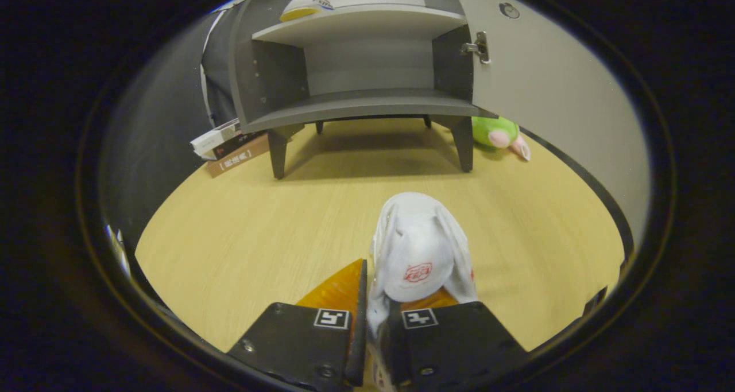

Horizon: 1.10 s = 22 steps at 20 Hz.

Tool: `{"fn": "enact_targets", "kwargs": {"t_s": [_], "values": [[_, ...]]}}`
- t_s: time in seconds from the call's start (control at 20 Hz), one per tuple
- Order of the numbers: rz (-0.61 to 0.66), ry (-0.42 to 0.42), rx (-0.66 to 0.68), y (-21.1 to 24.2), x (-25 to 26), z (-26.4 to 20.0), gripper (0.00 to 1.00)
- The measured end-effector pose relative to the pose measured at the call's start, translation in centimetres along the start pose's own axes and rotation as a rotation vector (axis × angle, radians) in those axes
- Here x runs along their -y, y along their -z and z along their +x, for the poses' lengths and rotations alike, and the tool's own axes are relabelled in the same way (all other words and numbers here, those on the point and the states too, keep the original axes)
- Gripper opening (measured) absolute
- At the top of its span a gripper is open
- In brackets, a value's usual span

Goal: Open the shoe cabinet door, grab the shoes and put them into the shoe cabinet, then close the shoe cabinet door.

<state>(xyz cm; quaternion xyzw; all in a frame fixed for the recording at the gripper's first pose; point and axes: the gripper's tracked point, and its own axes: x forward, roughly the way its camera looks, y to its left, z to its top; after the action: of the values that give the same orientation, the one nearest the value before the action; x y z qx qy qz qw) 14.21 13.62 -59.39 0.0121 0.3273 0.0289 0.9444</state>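
Off to the left, a small stack of books [232, 146] lies on the wooden floor [241, 231] just beside the cabinet's left front leg, out of the way of the job. Next comes the shoe cabinet [356, 102] itself, standing on short legs well beyond the fingers, its front open so that the lower shelf shows bare and a shoe already up top [306, 7] rests on the upper shelf. Nearer in, the gripper [376, 317] has its two fingers drawn close together, pinching the edge of a white shoe [419, 251] that rises just ahead of them with its heel toward the camera; the shoe appears clear of the floor, though I cannot tell this for certain. To the right, the cabinet door [551, 93] is swung wide on its hinge [478, 47], with a green plush toy [496, 134] on the floor under it beside the right front leg. So the opening looks done and the carrying is in hand: the next move calls for travelling forward and up to the lower shelf, keeping the pinch firm, clearing the shelf lip, then letting go and swinging the door shut
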Motion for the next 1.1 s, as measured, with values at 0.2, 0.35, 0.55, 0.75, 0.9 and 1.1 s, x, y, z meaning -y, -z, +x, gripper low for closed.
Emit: {"fn": "enact_targets", "kwargs": {"t_s": [0.2, 0.35, 0.55, 0.75, 0.9, 1.1], "values": [[-0.029, 0.026, -0.007, -0.1, 0.2, 0.0, 0.09], [-0.020, 0.043, 0.016, -1.7, 0.6, -0.9, 0.08], [-0.014, 0.050, 0.078, -4.9, 0.2, -3.5, 0.08], [0.001, 0.041, 0.174, -10.7, -0.8, -7.2, 0.08], [-0.022, 0.038, 0.264, -16.0, -1.6, -10.1, 0.09], [-0.061, 0.052, 0.373, -23.6, -2.1, -13.1, 0.09]]}}
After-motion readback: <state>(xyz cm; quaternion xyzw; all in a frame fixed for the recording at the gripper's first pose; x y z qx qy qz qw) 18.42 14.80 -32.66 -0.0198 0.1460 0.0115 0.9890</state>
